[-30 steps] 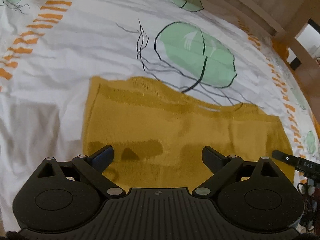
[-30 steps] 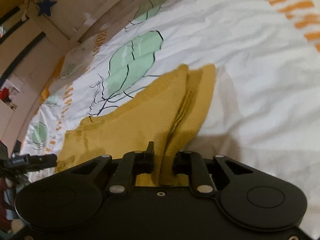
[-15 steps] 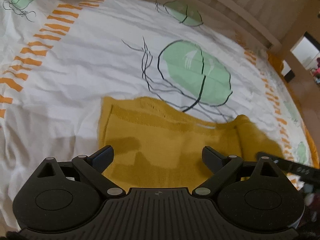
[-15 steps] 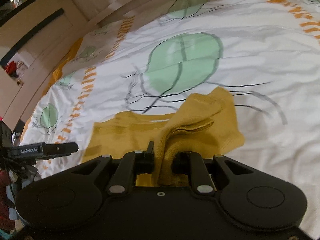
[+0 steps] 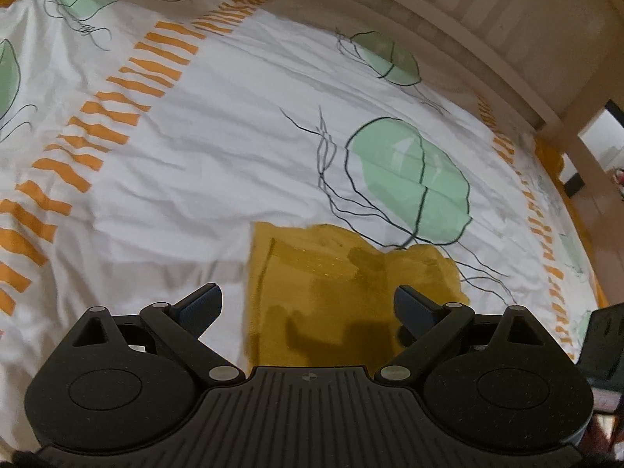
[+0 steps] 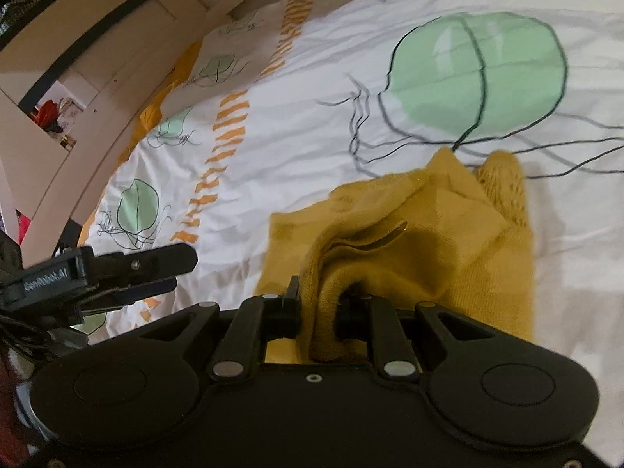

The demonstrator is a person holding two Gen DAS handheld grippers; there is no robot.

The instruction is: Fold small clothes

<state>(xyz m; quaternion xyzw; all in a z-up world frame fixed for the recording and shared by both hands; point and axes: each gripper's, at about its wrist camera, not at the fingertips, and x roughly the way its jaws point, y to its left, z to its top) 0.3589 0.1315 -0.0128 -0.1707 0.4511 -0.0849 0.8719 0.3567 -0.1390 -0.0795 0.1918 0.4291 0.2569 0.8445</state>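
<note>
A small mustard-yellow knit garment [image 5: 331, 292] lies on the white bedsheet [image 5: 218, 156], its right side doubled over onto the rest. My right gripper [image 6: 319, 308] is shut on a bunched edge of the yellow garment [image 6: 425, 241] and holds that edge lifted above the flat layer. My left gripper [image 5: 308, 304] hovers over the near part of the cloth, jaws wide open with nothing between them. The left gripper [image 6: 109, 273] also shows at the left in the right wrist view.
The sheet carries green leaf prints [image 5: 409, 183] and orange stripe bands [image 5: 97, 124]. A wooden bed rail [image 5: 468, 39] runs along the far edge. A wooden frame with shelves [image 6: 78, 89] stands beyond the bed's left side in the right wrist view.
My right gripper has carried the garment's edge across toward the left, folding the cloth over itself so it looks narrower. My left gripper has pulled back and up, staying open.
</note>
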